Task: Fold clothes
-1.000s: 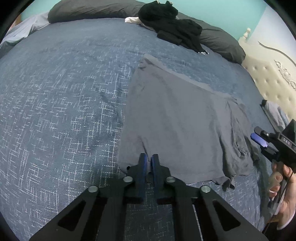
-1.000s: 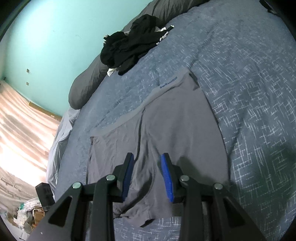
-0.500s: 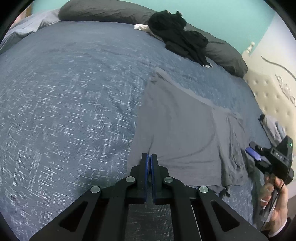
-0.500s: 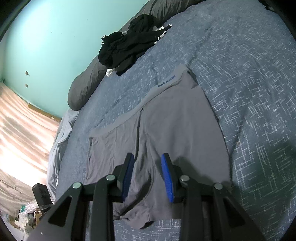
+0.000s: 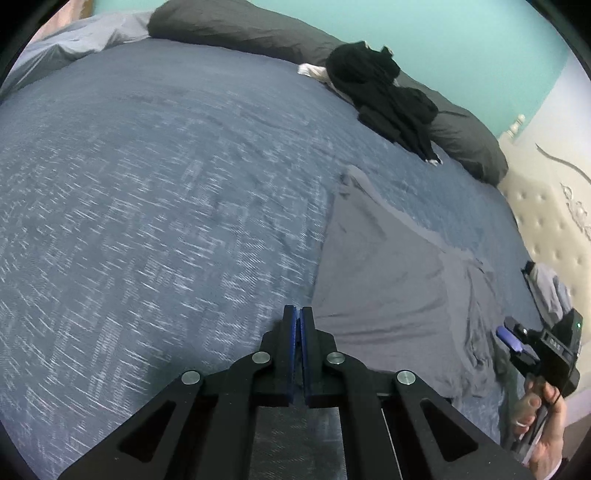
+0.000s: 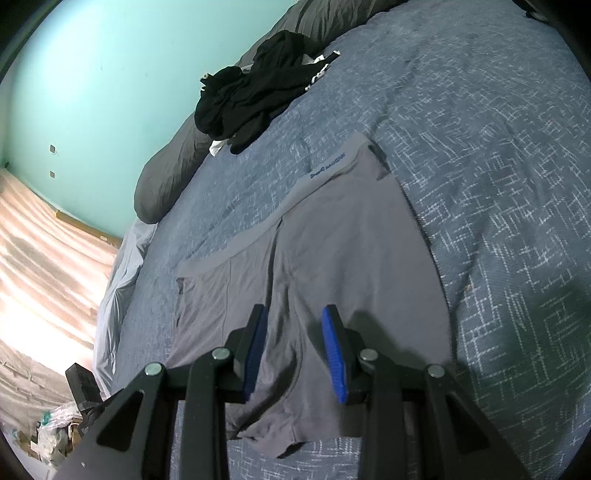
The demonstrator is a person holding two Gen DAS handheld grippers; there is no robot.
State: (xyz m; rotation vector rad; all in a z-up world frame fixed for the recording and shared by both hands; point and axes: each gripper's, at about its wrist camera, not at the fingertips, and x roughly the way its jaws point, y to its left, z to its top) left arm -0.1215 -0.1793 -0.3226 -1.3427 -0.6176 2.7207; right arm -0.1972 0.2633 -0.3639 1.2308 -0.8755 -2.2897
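Grey boxer shorts (image 5: 388,280) lie spread flat on the blue patterned bedspread (image 5: 147,221), waistband away from me. My left gripper (image 5: 297,314) is shut, its tips right at the left hem corner of the shorts. Whether cloth is pinched between the pads I cannot tell. In the right wrist view the shorts (image 6: 351,258) fill the middle. My right gripper (image 6: 295,325) hovers open over their lower half with nothing between its blue pads. The left wrist view shows the right gripper (image 5: 517,339) at the shorts' wrinkled right leg, held by a hand (image 5: 546,424).
A heap of black clothes (image 5: 380,88) lies at the far side against dark grey pillows (image 5: 240,29). A cream tufted headboard (image 5: 546,214) stands on the right. Broad blue bedspread stretches to the left of the shorts. Beside the bed, a bright floor with clutter (image 6: 55,435).
My left gripper has slid left along the hem, from over the cloth to its left corner, and its jaws went fully together. The right gripper has kept still.
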